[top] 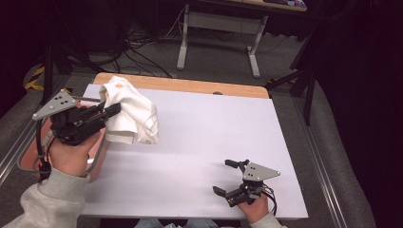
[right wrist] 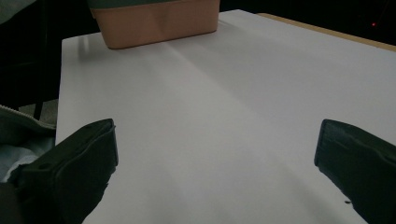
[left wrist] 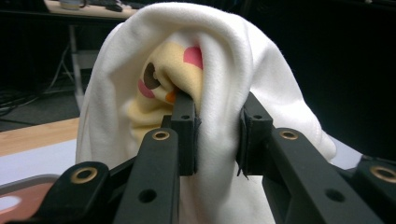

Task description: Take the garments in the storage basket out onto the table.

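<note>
High view: at upper left, the left gripper [top: 113,110] gripped a white garment [top: 129,112] above the table [top: 214,128]; at lower right, the right gripper [top: 225,176] was spread wide, empty.

Left gripper view: jaws pinched the garment's fold at centre frame.

Right gripper view: jaws wide apart over bare table, an orange bin [right wrist: 154,21] at the top.

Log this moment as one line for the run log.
left gripper: shut on white garment, lifted over table's left edge | right gripper: open, idle near front edge | white table

A white sheet [top: 199,142] covers a wooden table [top: 190,85]. A salmon-coloured bin [right wrist: 154,21] sits at the sheet's left edge. Beyond the table, a grey desk frame [top: 218,28] stands among floor cables [top: 138,52].
</note>
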